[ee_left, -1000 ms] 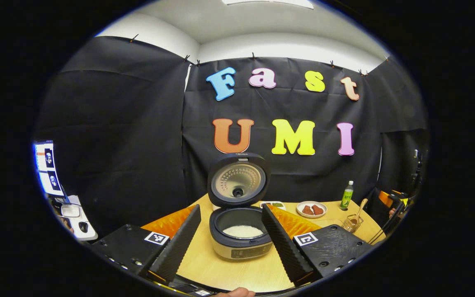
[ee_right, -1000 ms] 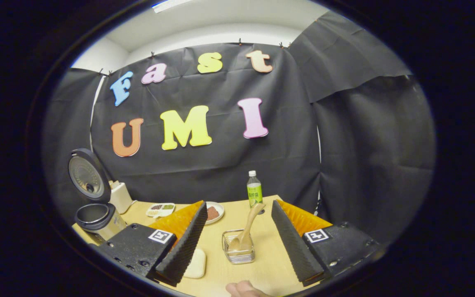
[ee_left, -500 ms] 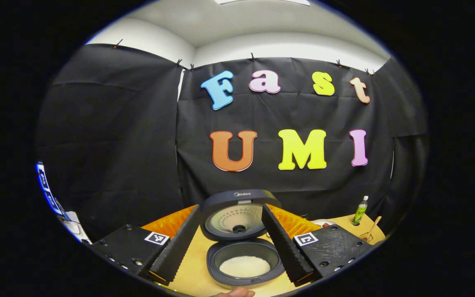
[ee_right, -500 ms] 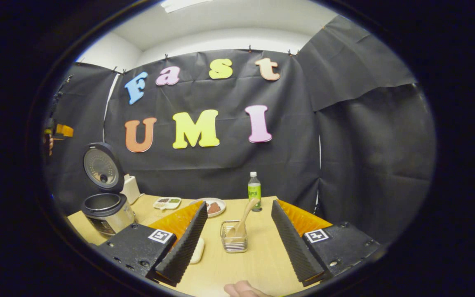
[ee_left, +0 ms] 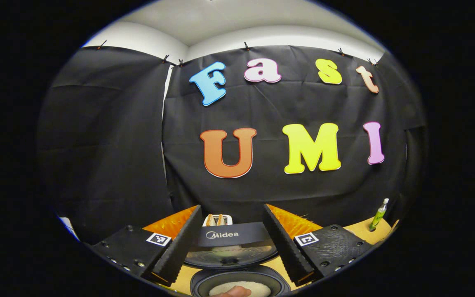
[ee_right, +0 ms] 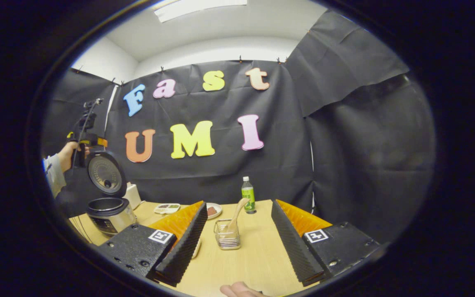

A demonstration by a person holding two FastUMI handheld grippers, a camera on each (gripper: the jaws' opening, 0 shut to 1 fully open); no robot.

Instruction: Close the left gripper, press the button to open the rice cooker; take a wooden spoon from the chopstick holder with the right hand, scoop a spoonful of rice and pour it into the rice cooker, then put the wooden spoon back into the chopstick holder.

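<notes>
The rice cooker (ee_right: 109,210) stands open at the table's left, its lid (ee_right: 106,174) upright. In the left gripper view the lid's top edge (ee_left: 227,236) lies low between the fingers of my open left gripper (ee_left: 231,207), with white rice (ee_left: 241,288) in the pot below. A hand (ee_right: 70,154) holds the left gripper (ee_right: 84,138) just above the lid. The wooden spoon (ee_right: 236,212) leans in the wire chopstick holder (ee_right: 226,239), ahead of my open right gripper (ee_right: 239,202), whose fingers hold nothing.
A green bottle (ee_right: 247,199), a small plate (ee_right: 212,210) and a snack tray (ee_right: 167,208) sit along the table's back. A white box (ee_right: 132,195) stands behind the cooker. A pale flat object (ee_right: 198,248) lies by the right gripper's left finger.
The left gripper has risen and moved in over the cooker, so the lid now sits low between its fingers. The right gripper has drawn back a little from the holder.
</notes>
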